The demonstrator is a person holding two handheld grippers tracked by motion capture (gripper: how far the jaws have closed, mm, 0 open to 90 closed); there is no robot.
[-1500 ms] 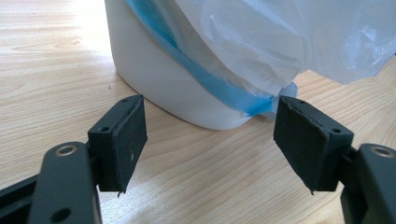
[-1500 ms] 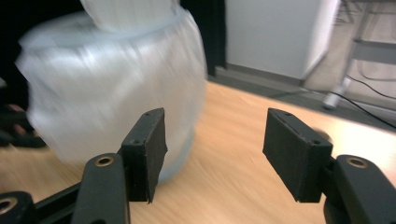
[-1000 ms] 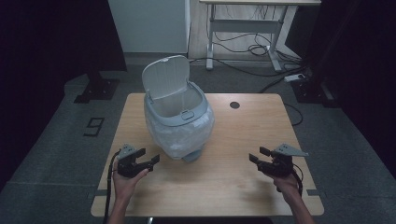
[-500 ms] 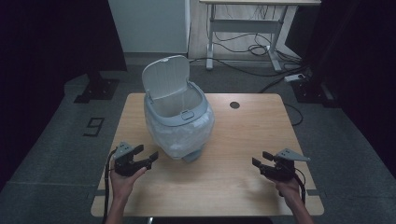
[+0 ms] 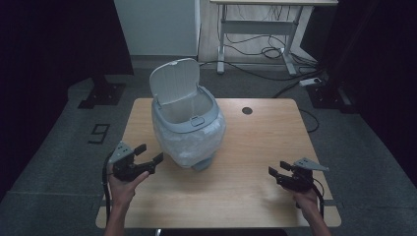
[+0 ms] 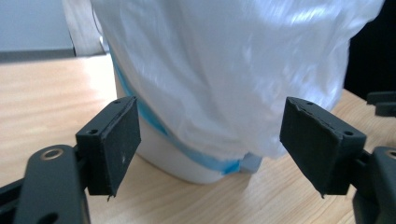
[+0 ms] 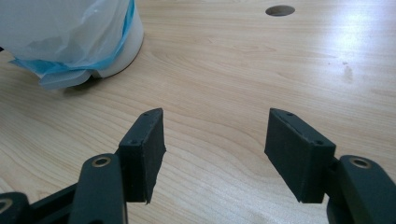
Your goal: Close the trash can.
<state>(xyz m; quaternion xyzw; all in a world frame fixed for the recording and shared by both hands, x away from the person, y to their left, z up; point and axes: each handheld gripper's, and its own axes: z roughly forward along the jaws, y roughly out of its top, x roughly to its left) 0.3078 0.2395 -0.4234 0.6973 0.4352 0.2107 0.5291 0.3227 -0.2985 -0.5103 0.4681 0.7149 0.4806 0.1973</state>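
A small grey bin (image 5: pixel 189 123) stands on the wooden table (image 5: pixel 255 142) with its lid (image 5: pixel 175 81) tipped up. A white plastic bag (image 5: pixel 189 142) hangs over its outside. My left gripper (image 5: pixel 150 153) hovers just left of the bin's lower half and points at it. Its jaws have just been opening and stand open with nothing between them. The bag (image 6: pixel 224 70) and the bin's white base (image 6: pixel 177 163) lie just beyond the left gripper (image 6: pixel 212 140). My right gripper (image 5: pixel 276 169) is open near the front right, low over bare wood. The right gripper (image 7: pixel 215 154) has the bin (image 7: pixel 119 46) off to its upper left.
A round cable hole (image 5: pixel 247 110) sits at the table's back right. Behind the table are a desk frame (image 5: pixel 255 34) and loose cables (image 5: pixel 275 51) on the floor. Bare wood separates the bin from my right gripper.
My left gripper has risen and its jaws have spread a little wider beside the bin. The right gripper has hardly moved.
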